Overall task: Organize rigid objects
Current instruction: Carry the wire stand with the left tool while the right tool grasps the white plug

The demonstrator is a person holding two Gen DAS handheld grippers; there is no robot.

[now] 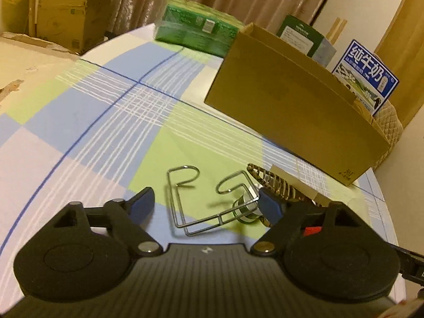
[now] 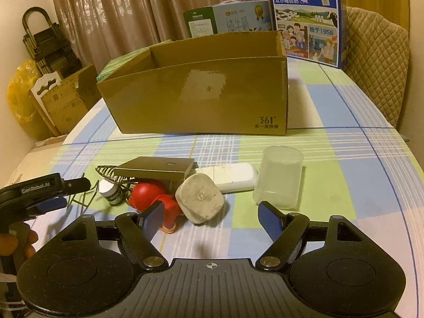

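Beige curtains hang behind a table covered by a blue, green and white checked cloth, where an open brown cardboard box stands toward the back. From the left, seen by the right wrist camera, the left gripper reaches in with a person's fingers under it; its jaws stand spread, nothing pinched, over a bent silver wire rack lying on the cloth. Just right of the rack lie a small green bottle with a white cap, a striped woven fan-shaped piece and a flat olive-brown box resting over a red round plastic toy. Next come a grey-white rounded square plug, touching the toy, a white oblong plastic case behind it, and a frosted translucent plastic cup set mouth down. The right gripper hovers near the plug, jaws apart and empty
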